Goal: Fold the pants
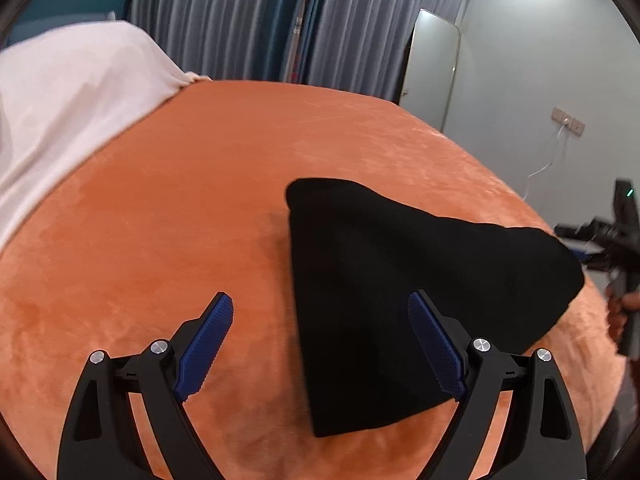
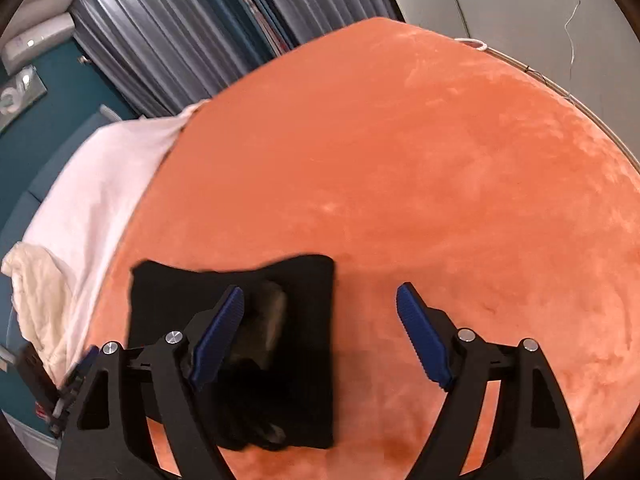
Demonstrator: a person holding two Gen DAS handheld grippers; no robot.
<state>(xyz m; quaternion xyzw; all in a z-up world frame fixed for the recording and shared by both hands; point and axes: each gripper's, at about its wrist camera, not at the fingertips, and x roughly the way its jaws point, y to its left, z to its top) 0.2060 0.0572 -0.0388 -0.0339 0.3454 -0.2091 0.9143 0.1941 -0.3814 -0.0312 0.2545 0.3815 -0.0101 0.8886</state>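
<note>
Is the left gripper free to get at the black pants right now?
Probably yes. The left gripper is open and empty, and the folded black pants lie on the orange blanket just ahead, under its right finger, with nothing in between.

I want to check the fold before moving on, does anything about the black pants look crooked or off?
The black pants lie as a folded bundle on the orange blanket, but unevenly: the far edge dips in the middle and a grayish patch shows on top, maybe lining. Both grippers are open, off the cloth.

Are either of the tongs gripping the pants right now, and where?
No. Left tongs and right tongs are both open; the folded pants lie loose on the orange cover.
</note>
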